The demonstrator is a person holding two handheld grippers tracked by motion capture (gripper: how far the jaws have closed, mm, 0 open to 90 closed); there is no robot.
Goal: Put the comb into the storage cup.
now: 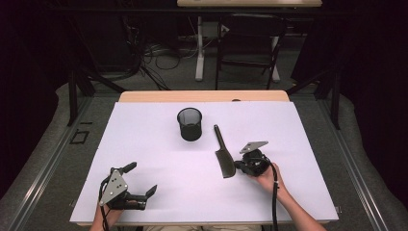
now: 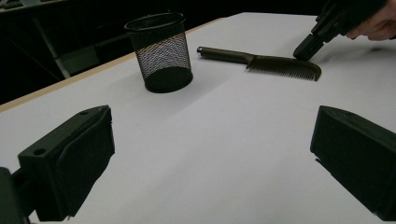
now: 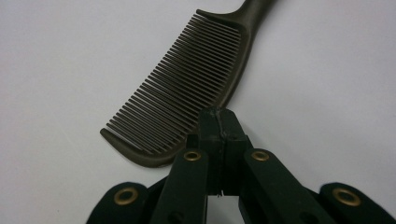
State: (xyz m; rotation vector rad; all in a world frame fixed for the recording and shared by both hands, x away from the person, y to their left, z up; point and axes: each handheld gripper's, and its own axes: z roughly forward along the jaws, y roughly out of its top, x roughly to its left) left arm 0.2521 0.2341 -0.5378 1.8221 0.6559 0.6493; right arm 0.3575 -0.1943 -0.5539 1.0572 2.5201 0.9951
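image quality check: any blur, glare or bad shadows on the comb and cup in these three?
High view: sheet evenly lit, comb sharp, room behind dark. Left gripper view: mesh cup crisp, soft shadow; own near jaws blurred. Right gripper view: comb teeth sharp, no glare; shut right gripper slightly soft.

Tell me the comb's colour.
Dark brown, nearly black; the comb shows best in the right gripper view.

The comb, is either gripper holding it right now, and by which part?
Nothing is held. The right gripper is shut with its tips at the spine of the comb, near the toothed end, pinching nothing. The left gripper stands open and empty.
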